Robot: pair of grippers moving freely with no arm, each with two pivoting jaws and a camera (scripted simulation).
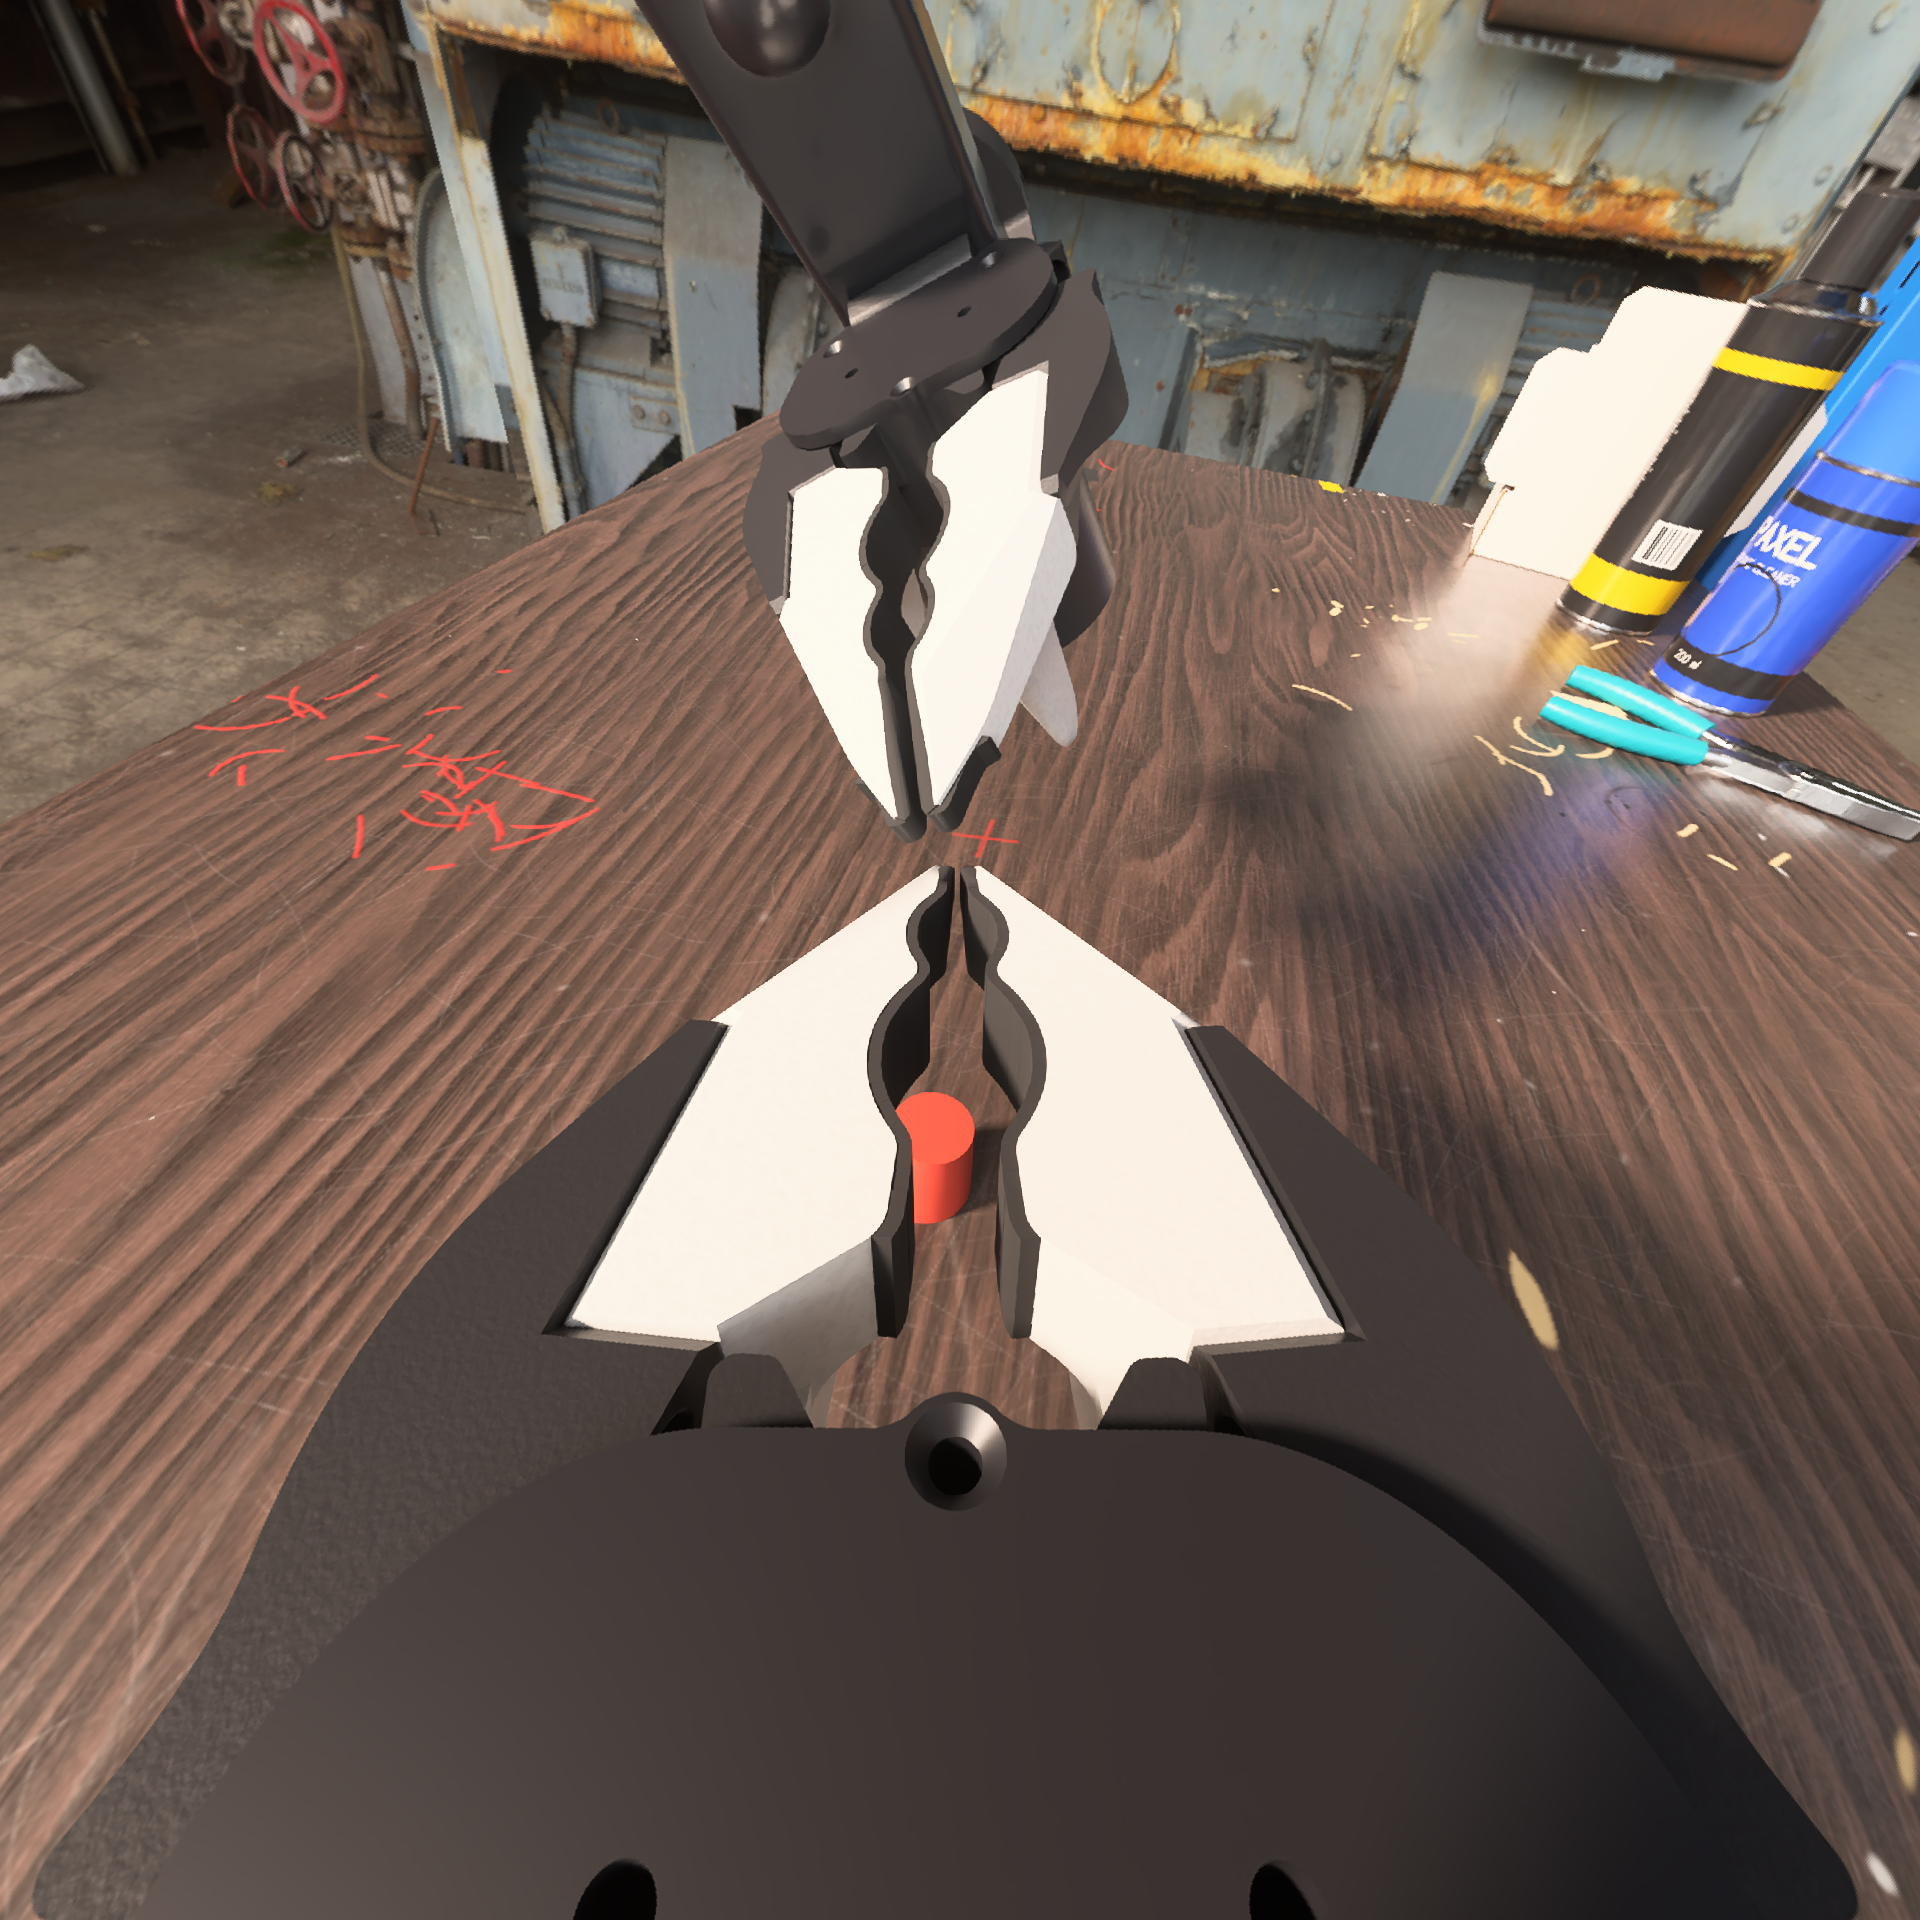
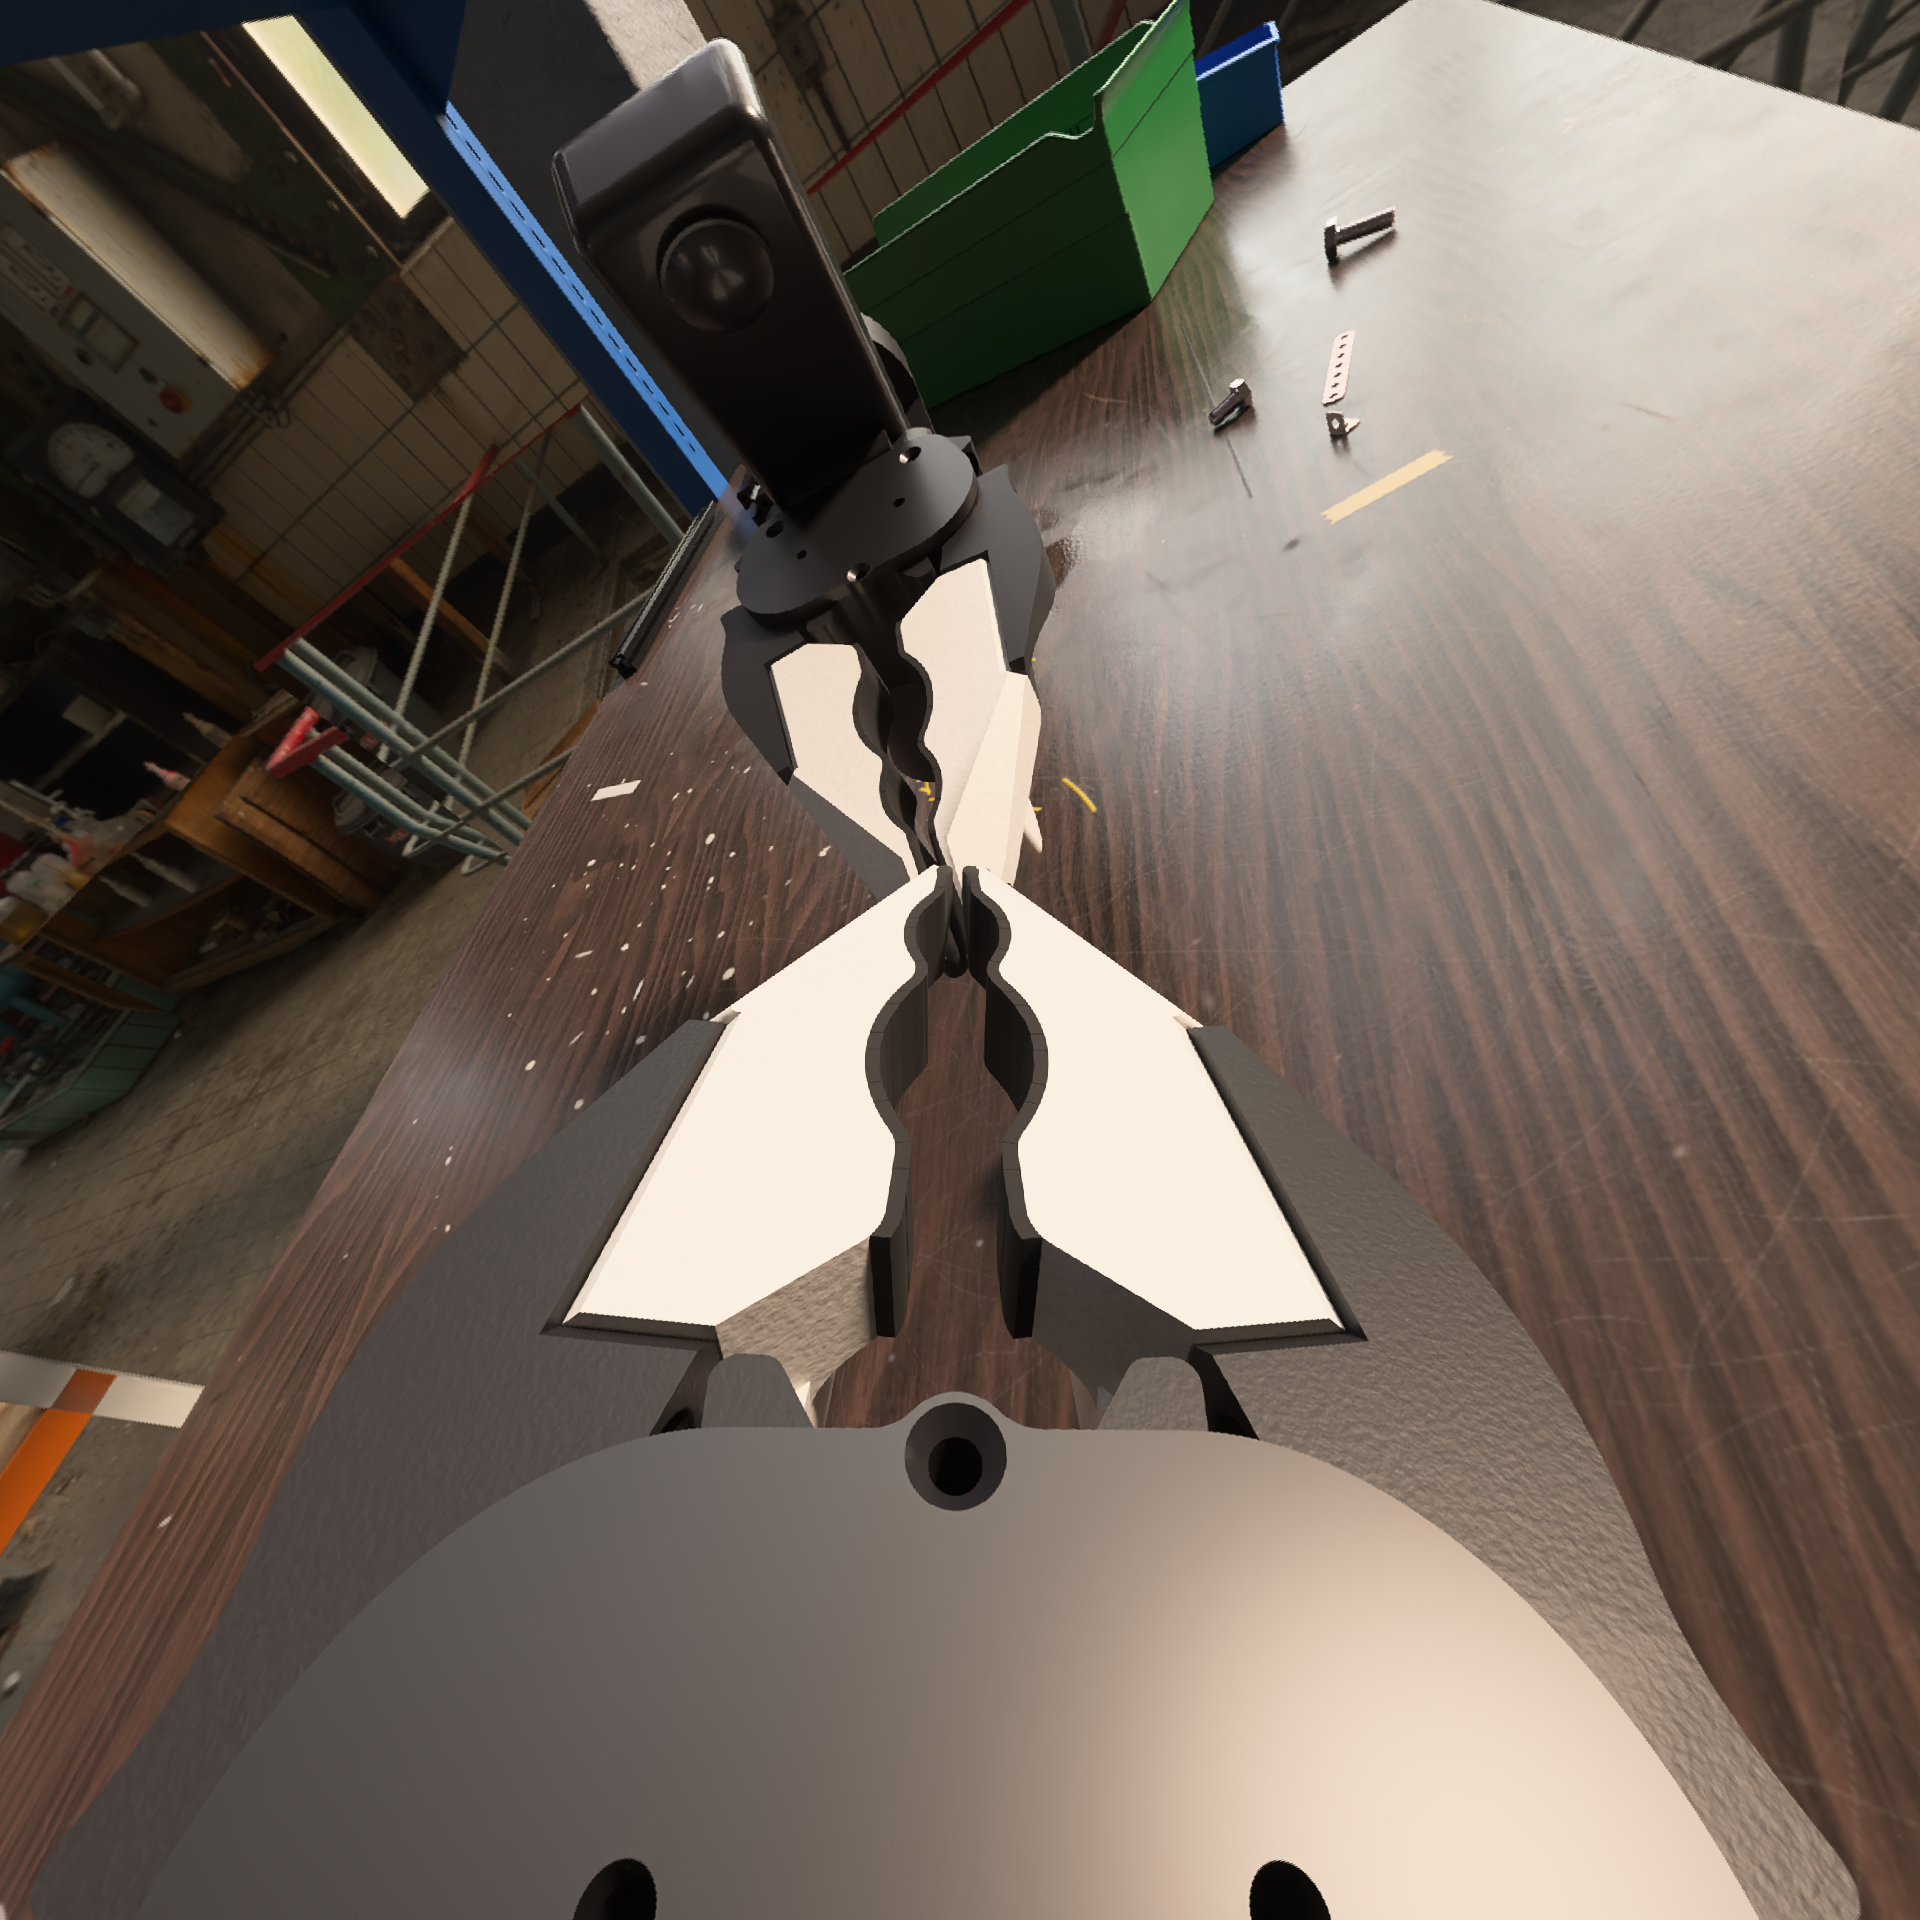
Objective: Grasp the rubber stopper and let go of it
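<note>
A small red rubber stopper (image 1: 935, 1155) stands upright on the dark wooden table (image 1: 416, 1039). In the left wrist view I see it through the gap between my left gripper's fingers, below them and near their base; the left finger hides part of it. My left gripper (image 1: 956, 881) is shut, tips together, and holds nothing. My right gripper (image 1: 925, 826) faces it tip to tip, also shut and empty. In the right wrist view my right gripper (image 2: 956, 883) almost meets the left gripper (image 2: 935, 860) over the table (image 2: 1558, 935). The stopper does not show there.
At the right of the left wrist view stand a black and yellow can (image 1: 1704, 468), a blue can (image 1: 1787, 582) and a white box (image 1: 1600, 416), with teal-handled pliers (image 1: 1642, 717) beside them. The right wrist view shows a green bin (image 2: 1049, 218), a blue bin (image 2: 1236, 94), bolts (image 2: 1356, 234) and a metal strip (image 2: 1340, 366).
</note>
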